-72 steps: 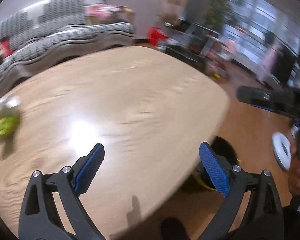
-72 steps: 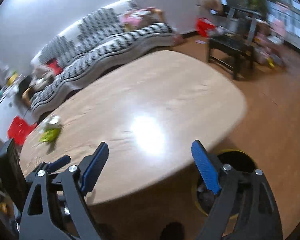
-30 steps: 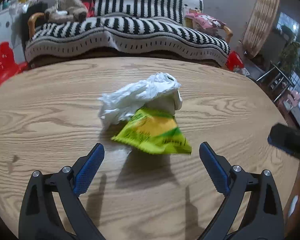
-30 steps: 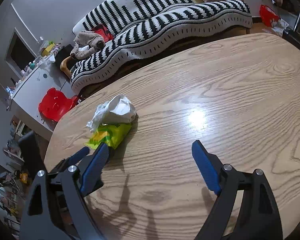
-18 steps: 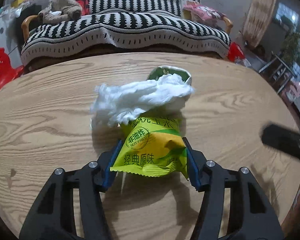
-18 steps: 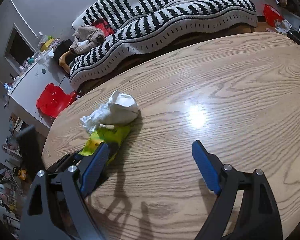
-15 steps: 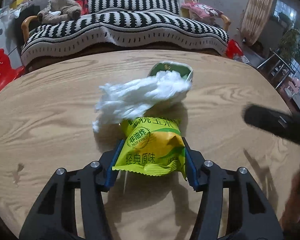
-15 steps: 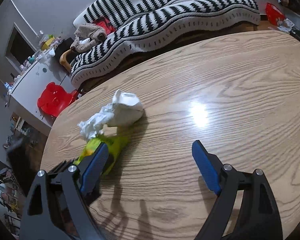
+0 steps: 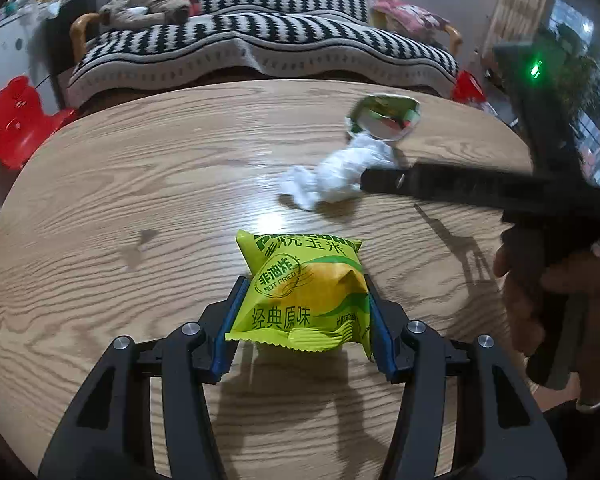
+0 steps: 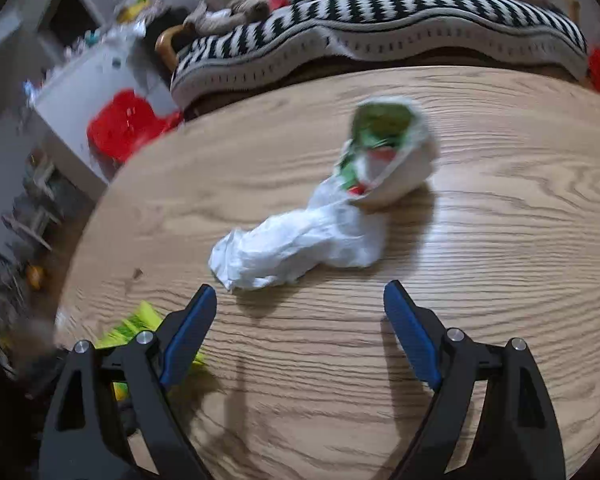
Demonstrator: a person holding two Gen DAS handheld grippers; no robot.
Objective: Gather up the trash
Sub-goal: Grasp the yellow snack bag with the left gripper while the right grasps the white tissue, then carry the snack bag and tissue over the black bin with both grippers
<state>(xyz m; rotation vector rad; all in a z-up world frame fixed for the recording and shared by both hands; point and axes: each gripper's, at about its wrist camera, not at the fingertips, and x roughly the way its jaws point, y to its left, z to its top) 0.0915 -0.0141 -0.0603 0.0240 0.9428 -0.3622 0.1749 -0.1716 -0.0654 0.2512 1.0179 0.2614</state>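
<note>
A yellow-green snack packet point(image 9: 304, 300) is pinched between the blue pads of my left gripper point(image 9: 302, 322), lifted just above the wooden table point(image 9: 140, 184). Farther off lies a crumpled white tissue point(image 9: 336, 178) beside a tipped paper cup point(image 9: 384, 120) with a green inside. In the right wrist view the tissue point(image 10: 296, 246) and the cup point(image 10: 392, 160) lie just ahead of my right gripper point(image 10: 300, 312), which stands open with nothing between its fingers. The packet's yellow edge point(image 10: 140, 322) peeks out at lower left behind the left finger.
A black-and-white striped sofa point(image 9: 260, 44) runs behind the table, with a red plastic stool point(image 9: 16, 120) on the floor to the left. A hand point(image 9: 540, 292) holding the right tool fills the right side of the left wrist view.
My left gripper shut on the snack packet and drew it back from the tissue and cup. The right gripper swung in toward the tissue, still open.
</note>
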